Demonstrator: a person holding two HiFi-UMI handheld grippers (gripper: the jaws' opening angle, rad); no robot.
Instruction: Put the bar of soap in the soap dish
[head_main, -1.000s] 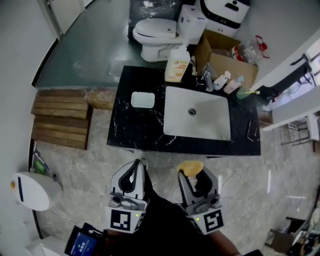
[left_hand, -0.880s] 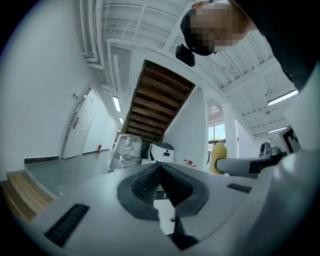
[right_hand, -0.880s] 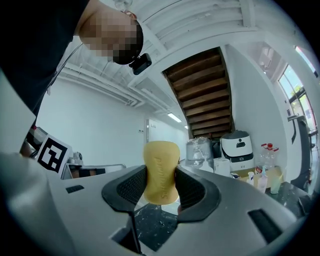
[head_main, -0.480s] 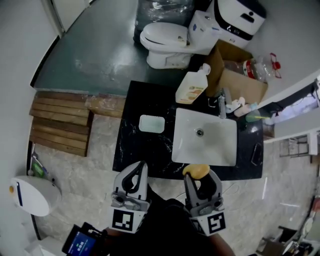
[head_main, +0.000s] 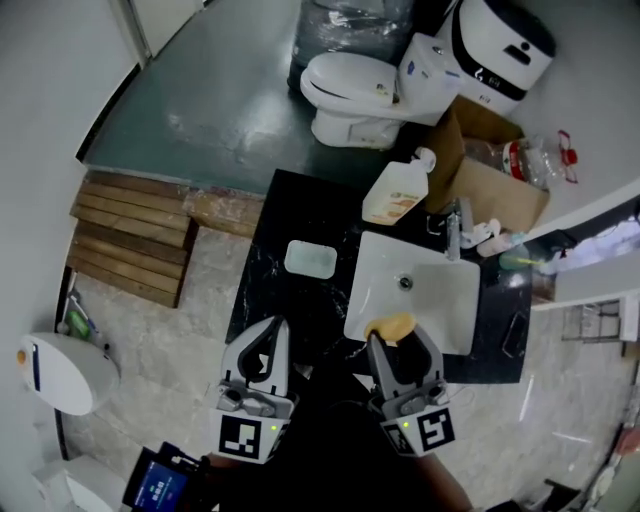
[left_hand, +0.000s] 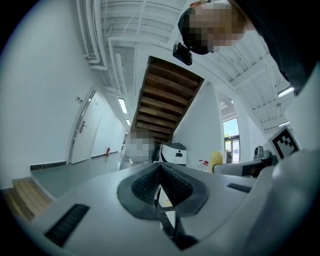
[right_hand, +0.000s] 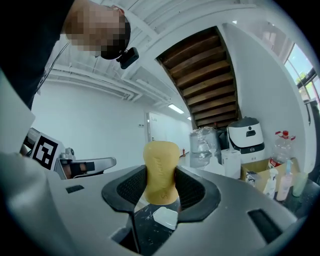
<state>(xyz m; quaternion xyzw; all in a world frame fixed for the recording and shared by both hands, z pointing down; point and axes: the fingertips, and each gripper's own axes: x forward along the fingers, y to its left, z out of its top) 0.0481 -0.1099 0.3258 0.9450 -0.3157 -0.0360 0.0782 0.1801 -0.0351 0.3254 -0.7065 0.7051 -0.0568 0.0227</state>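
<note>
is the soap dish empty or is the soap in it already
Empty: the soap dish holds nothing, and the soap is clamped in the right gripper.

A toilet (head_main: 350, 85) stands beyond the black counter (head_main: 272, 300) and white sink (head_main: 445, 300).

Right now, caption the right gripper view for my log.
Right gripper shut on a yellow soap bar; soap dish on the black counter beyond.
</note>
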